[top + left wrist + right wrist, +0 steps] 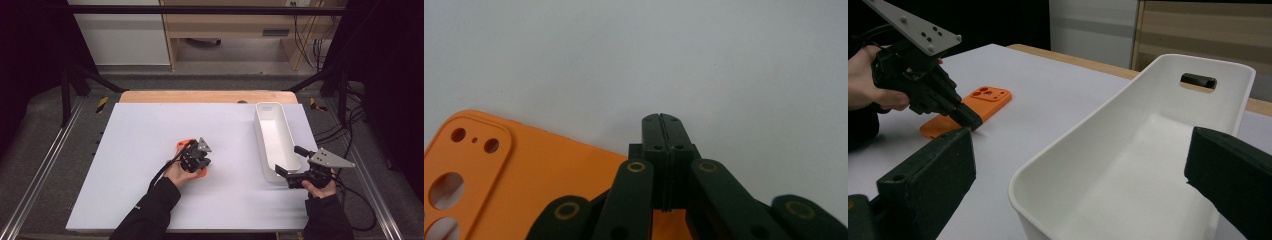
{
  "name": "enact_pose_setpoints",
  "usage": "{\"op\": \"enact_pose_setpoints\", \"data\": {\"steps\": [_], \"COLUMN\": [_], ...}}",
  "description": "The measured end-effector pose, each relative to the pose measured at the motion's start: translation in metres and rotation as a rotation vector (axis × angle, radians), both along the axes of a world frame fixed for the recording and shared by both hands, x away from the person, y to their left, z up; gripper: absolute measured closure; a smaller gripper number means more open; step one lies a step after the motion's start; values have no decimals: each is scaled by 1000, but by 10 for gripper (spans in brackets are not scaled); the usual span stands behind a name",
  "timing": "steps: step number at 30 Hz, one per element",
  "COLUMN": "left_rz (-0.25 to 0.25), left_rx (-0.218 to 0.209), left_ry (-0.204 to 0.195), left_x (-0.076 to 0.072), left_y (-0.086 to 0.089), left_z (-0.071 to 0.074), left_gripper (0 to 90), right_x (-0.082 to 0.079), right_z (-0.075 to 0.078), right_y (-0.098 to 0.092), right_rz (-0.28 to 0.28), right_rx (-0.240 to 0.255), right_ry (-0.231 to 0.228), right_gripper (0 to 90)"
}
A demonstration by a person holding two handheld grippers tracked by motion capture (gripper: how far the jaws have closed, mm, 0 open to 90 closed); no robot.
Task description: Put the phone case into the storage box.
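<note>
Close-up, left tool (663, 131) pinches orange case (539, 175) edge.

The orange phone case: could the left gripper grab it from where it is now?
Probably yes. The left gripper sits right beside the orange phone case on the white table, nothing between them. Its jaws are shut, though, so they must open first.

Soft, even overhead light on the pale counter (140, 200); dark surroundings; faint shadows; close gripper views slightly blurred.
</note>
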State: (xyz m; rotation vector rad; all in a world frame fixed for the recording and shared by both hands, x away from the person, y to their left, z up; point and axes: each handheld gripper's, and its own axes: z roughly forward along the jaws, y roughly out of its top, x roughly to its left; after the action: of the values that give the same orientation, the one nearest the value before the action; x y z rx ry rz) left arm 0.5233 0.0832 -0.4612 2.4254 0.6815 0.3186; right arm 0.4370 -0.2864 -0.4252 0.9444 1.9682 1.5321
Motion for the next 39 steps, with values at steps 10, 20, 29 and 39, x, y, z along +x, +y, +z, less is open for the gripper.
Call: {"op": "enact_pose_setpoints", "data": {"steps": [10,20,29,39], "left_rz": [-16,-25,-38,-44], "left_rx": [14,27,51,65], "left_ry": [-1,3,-3,-1], "left_x": [-6,-12,-20,-25], "left_y": [7,16,27,39], "left_z": [1,2,2,3], "left_gripper": [900,900,900,900], "right_x": [0,0,0,0], "right_z": [0,0,0,0], "right_y": [0,0,0,0], "right_rz": [1,1,0,1], "right_rx": [-3,-3,-2,-1], "right_ry": [0,0,0,0], "right_gripper": [4,4,4,4]}}
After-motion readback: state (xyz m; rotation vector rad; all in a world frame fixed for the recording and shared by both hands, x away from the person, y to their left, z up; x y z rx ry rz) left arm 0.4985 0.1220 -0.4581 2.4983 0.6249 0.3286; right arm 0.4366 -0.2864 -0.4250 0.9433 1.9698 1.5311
